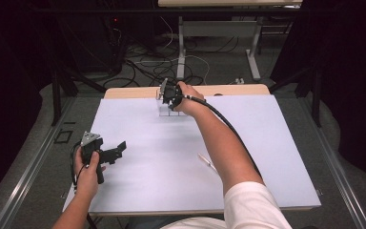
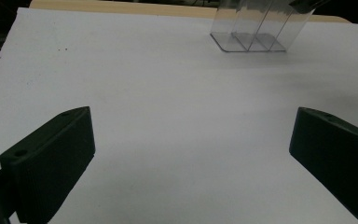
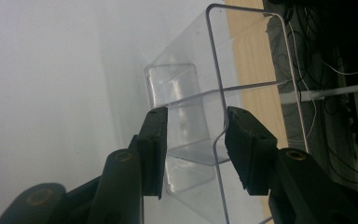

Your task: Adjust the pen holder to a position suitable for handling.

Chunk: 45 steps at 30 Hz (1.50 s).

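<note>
Plastic organizer [image 1: 170,110], clear and split into compartments, is standing upright near the far edge of the white counter [image 1: 138,191], just in front of the bare wooden strip. The right claw [image 1: 167,95] is reaching over its top; in the right gripper view its jaws are straddling one thin wall of the organizer [image 3: 193,140], with the pads not yet pressing on it, so the claw is released. The left claw [image 1: 116,151] is hovering wide open and holding nothing over the near left part of the counter, well apart from the organizer [image 2: 256,30].
</note>
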### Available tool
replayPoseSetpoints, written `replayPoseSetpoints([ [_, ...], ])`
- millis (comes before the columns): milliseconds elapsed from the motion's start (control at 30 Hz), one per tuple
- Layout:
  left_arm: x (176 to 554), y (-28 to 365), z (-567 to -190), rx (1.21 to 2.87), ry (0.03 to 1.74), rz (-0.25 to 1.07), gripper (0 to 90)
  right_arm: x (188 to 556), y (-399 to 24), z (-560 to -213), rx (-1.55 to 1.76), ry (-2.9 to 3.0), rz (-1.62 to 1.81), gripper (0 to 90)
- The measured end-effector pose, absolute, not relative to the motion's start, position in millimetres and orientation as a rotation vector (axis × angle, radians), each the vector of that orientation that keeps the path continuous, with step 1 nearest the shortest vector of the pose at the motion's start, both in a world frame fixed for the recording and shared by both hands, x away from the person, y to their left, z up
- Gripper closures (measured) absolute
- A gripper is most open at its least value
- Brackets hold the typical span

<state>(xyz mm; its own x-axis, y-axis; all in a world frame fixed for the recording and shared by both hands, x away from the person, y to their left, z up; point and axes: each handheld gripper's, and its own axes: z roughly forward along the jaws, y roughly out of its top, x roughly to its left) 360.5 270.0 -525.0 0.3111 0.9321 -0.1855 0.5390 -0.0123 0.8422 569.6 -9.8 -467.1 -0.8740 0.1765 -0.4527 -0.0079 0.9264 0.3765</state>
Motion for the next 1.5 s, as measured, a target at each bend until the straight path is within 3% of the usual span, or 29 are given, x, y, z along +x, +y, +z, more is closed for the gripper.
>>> replayPoseSetpoints([
  [567,361,271,-526,1.674,1.351,0.543,0.0,567,-13,-462,0.154,2.602,0.533,86.2],
  [1500,362,269,-528,1.695,1.347,0.544,0.0,545,-22,-453,0.061,2.610,0.519,88.3],
])
